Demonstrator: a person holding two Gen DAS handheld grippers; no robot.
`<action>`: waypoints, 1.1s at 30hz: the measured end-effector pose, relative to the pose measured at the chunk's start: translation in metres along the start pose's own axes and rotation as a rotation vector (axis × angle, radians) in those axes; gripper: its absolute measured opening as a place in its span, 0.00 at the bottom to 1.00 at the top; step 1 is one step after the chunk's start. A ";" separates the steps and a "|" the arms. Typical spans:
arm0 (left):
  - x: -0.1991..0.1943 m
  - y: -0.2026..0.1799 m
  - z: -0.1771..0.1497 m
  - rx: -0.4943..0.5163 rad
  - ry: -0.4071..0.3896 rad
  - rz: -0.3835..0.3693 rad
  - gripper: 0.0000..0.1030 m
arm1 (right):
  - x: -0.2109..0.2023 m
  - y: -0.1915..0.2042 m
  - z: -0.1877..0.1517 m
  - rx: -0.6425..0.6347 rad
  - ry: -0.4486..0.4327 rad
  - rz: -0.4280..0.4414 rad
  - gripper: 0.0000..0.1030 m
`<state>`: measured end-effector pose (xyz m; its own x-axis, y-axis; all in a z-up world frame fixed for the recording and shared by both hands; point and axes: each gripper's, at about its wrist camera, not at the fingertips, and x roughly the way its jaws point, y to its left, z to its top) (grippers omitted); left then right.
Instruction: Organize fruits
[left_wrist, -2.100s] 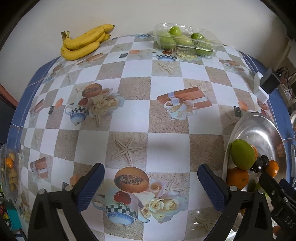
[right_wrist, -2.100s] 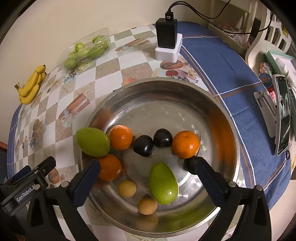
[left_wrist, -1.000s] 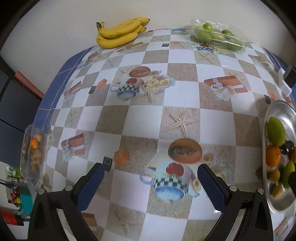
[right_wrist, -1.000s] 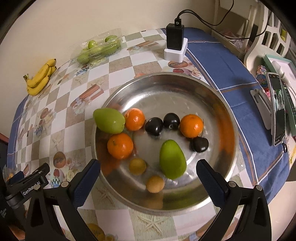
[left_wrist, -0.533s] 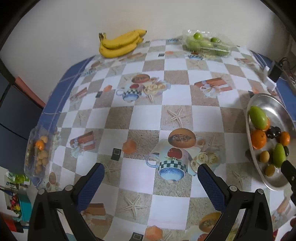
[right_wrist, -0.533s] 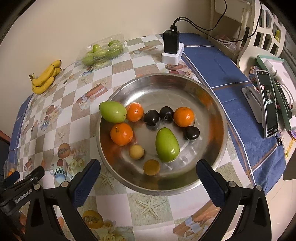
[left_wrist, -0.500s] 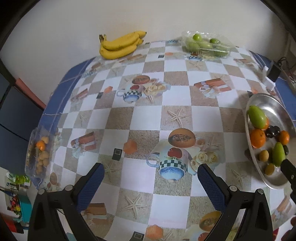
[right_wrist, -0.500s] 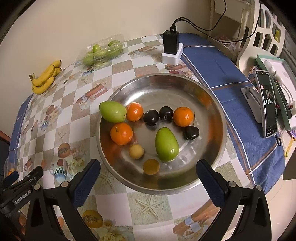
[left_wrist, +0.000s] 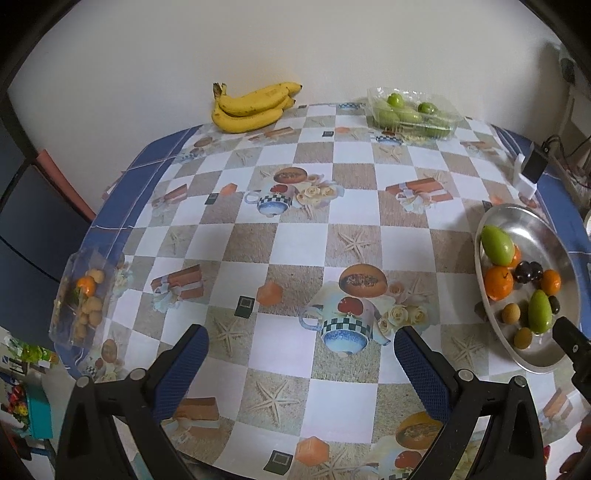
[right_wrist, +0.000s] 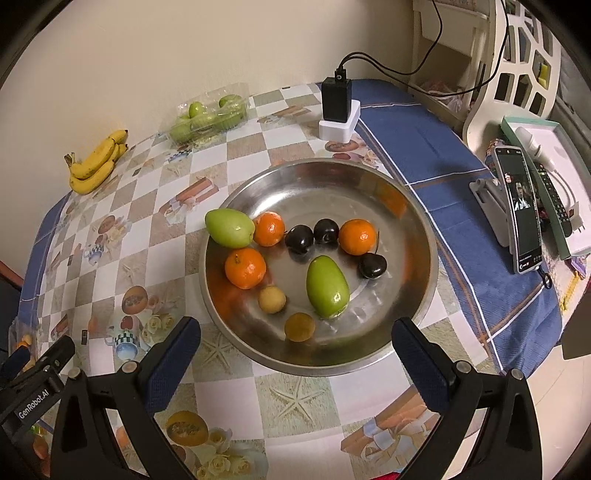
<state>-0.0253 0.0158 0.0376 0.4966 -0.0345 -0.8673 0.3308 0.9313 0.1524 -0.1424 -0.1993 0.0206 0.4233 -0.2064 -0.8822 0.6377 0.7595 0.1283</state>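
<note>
Hovering spread and empty, both the left gripper (left_wrist: 301, 347) and right gripper (right_wrist: 295, 341) should approach the bananas (left_wrist: 253, 103) squarely (likely next for the steel bowl (right_wrist: 421, 291)).

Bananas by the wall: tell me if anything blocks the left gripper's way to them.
Nothing visible does. The left gripper is open and empty, and between it and the bananas lies only bare checkered tablecloth. The clear box of green fruit sits off to the right, the steel bowl farther right.
</note>
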 end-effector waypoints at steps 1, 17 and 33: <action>-0.001 0.000 0.000 -0.001 -0.004 -0.001 0.99 | -0.002 0.000 0.000 -0.002 -0.005 -0.001 1.00; -0.001 -0.002 0.001 0.012 -0.001 -0.014 0.99 | -0.002 0.010 -0.002 -0.045 -0.001 -0.018 1.00; 0.002 0.001 0.001 0.007 0.007 -0.018 0.99 | 0.003 0.015 -0.003 -0.059 0.016 -0.024 1.00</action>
<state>-0.0233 0.0167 0.0363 0.4849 -0.0491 -0.8732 0.3457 0.9278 0.1398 -0.1332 -0.1867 0.0190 0.3974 -0.2154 -0.8920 0.6086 0.7894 0.0806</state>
